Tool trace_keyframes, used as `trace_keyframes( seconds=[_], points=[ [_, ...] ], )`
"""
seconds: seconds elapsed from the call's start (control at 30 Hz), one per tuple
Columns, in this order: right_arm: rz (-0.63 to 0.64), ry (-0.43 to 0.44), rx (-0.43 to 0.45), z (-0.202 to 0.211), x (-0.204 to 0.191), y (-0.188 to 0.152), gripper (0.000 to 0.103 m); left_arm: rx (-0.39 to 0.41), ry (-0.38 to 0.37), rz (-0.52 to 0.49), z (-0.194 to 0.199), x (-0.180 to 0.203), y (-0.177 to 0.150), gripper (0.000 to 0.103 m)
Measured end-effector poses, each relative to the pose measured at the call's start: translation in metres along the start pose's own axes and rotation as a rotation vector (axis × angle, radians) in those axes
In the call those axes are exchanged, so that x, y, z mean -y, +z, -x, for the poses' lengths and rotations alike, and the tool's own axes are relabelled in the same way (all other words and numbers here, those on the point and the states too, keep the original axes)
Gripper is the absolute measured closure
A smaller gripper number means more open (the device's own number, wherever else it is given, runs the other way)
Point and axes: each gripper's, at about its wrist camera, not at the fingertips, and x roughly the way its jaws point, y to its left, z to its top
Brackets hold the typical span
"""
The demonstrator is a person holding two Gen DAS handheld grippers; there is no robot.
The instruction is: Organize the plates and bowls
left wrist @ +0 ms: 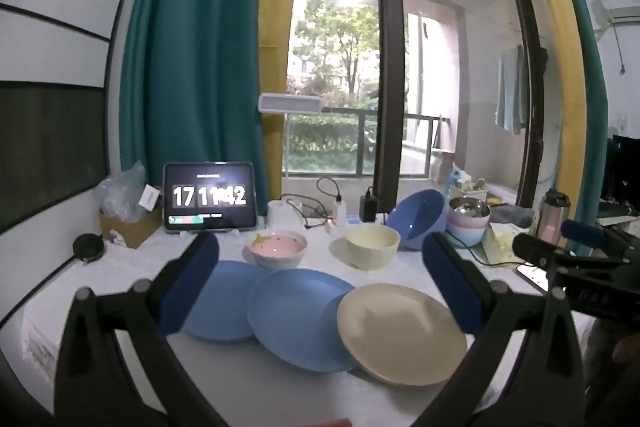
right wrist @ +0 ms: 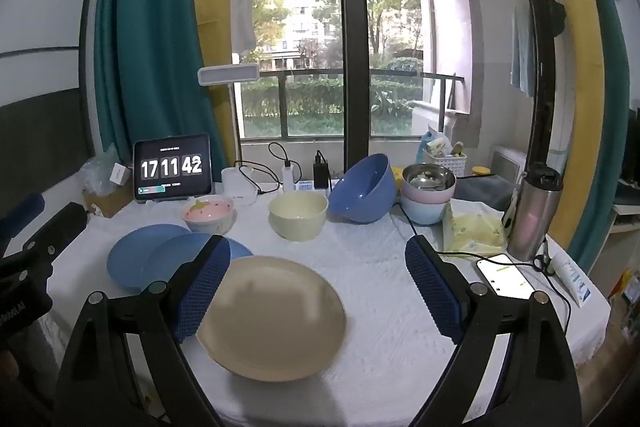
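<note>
— Where are my claws against the plates?

— My left claw (left wrist: 320, 275) gapes wide, empty, above two overlapping blue plates (left wrist: 298, 315). The beige plate (right wrist: 272, 315) lies on the white tabletop (right wrist: 384, 267), overlapping a blue one; my right claw (right wrist: 318, 285) is equally wide, empty, its left pad over the plate's rim.

— The bowls?

— Behind, well apart: the pink bowl (right wrist: 208, 213), the cream bowl (right wrist: 298, 215).

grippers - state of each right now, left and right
Left hand-held gripper: open, holding nothing.
Right hand-held gripper: open, holding nothing.
</note>
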Motion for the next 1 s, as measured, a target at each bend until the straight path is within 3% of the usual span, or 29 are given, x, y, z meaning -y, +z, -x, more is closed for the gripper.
trace_keyframes(
  seconds=[1.0],
  points=[
    [-0.012, 0.0, -0.014, -0.0075, -0.0001, -0.0058, 0.011, -0.013, 0.008, 0.0, -0.0023, -0.0008, -0.0084, 0.001]
  ],
)
